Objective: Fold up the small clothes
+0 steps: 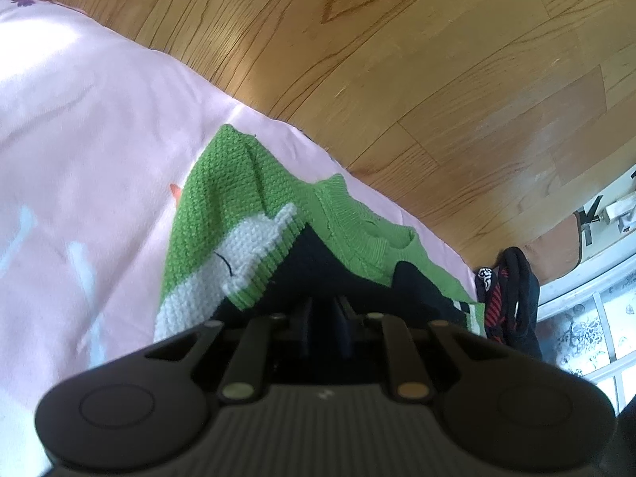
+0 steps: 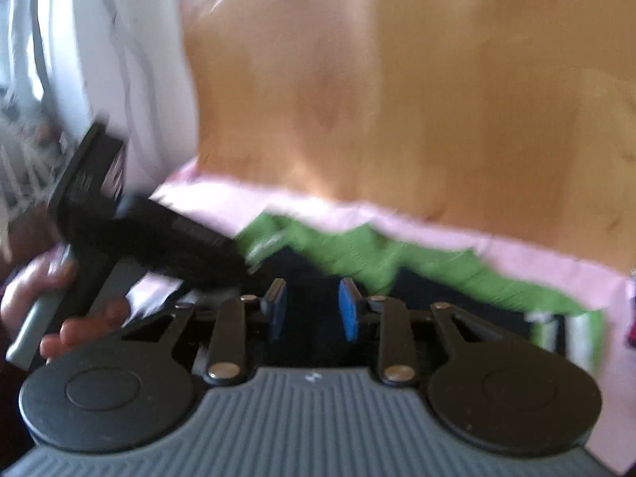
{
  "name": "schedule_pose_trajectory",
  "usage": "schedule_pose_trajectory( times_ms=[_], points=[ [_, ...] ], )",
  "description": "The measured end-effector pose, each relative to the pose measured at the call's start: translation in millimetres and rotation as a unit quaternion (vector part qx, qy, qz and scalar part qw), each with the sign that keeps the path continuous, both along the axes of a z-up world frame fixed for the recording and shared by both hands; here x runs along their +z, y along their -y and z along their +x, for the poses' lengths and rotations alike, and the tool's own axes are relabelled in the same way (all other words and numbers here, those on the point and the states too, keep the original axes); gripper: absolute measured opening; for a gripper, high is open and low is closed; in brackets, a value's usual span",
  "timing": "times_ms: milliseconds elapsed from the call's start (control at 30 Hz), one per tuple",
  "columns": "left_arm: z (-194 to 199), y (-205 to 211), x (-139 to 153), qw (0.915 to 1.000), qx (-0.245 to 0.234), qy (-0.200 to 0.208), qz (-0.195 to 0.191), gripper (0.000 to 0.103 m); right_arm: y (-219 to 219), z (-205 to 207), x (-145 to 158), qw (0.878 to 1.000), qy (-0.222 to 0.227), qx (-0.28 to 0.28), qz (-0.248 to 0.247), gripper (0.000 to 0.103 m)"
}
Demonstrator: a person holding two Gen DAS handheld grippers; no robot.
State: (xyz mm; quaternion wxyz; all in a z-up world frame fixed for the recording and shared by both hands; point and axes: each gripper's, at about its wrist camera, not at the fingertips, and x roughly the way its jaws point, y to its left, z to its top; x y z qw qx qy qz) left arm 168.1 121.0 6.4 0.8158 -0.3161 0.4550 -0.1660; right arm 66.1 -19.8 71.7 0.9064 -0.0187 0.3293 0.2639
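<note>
A pale pink sheet (image 1: 79, 139) covers the surface I work on, with wood plank floor (image 1: 397, 59) beyond its edge. Nearest to me, my left gripper (image 1: 324, 314) has its jaws nearly together, seemingly pinched on the dark inner layer of the small green knit sweater (image 1: 222, 198); the pads sit in shadow, so I judge the grip rather than see it clearly. My right gripper (image 2: 312, 310) stands with its blue pads (image 2: 349, 310) apart over the same dark part of the sweater, and I cannot see them pressing on any cloth. In the blurred right wrist view, my left hand (image 2: 47, 306) and its tool reach in from the side toward the sweater's edge. Further out, the sweater lies rumpled near the sheet's far edge, one green flap with a white knit figure turned over, the ribbed collar showing. A dark red-striped garment (image 1: 508, 294) sits beside it, unfolded. I judge the folding barely begun: this sweater needs flattening and folding, and the other piece waits.
</note>
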Motion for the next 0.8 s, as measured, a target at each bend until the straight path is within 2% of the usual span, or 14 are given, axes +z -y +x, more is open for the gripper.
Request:
schedule_pose_trajectory(
  times_ms=[67,100,133,167,233,267,300,367,433,500,600,700,800],
  points=[
    [0,-2,0,1.0,0.001,-0.001,-0.003,0.014,-12,-8,-24,0.998,-0.052,0.026,-0.014,0.029],
    [1,-2,0,1.0,0.001,-0.001,-0.002,0.014,-13,-20,-34,0.998,-0.044,0.029,-0.023,0.029],
    [1,-1,0,1.0,0.001,-0.001,-0.001,0.014,-13,-36,-35,0.999,-0.014,0.028,-0.039,0.029],
    [1,-1,0,1.0,0.001,-0.001,0.001,0.014,-9,-46,-33,0.999,-0.009,0.023,-0.044,0.029],
    [-1,-1,3,1.0,0.004,-0.001,0.008,0.016,13,-60,-24,0.999,-0.032,0.002,-0.007,0.03],
    [-2,-2,6,0.9999,0.007,-0.001,0.009,0.022,26,-70,-18,0.999,-0.037,-0.006,0.011,0.03],
    [-5,-3,12,0.9998,0.015,0.006,0.011,0.036,40,-83,-12,0.999,-0.035,-0.016,0.022,0.03],
    [-15,-7,30,0.9983,0.037,0.034,0.027,0.054,73,-115,1,0.998,-0.017,-0.043,0.031,0.03],
    [-29,-9,51,0.995,0.052,0.075,0.043,0.054,104,-146,9,0.996,-0.011,-0.077,0.042,0.03],
    [-42,-10,69,0.9927,0.054,0.102,0.036,0.056,134,-177,11,0.993,-0.016,-0.109,0.048,0.031],
    [-71,-6,86,0.9911,0.038,0.121,0.041,0.06,166,-217,8,0.99,-0.023,-0.133,0.04,0.033],
    [-115,-4,94,0.9878,0.007,0.131,0.083,0.066,184,-246,0,0.989,-0.034,-0.132,0.062,0.036],
    [-168,-16,92,0.9859,-0.01,0.116,0.12,0.069,194,-264,-3,0.989,-0.045,-0.113,0.083,0.036]
  ],
)
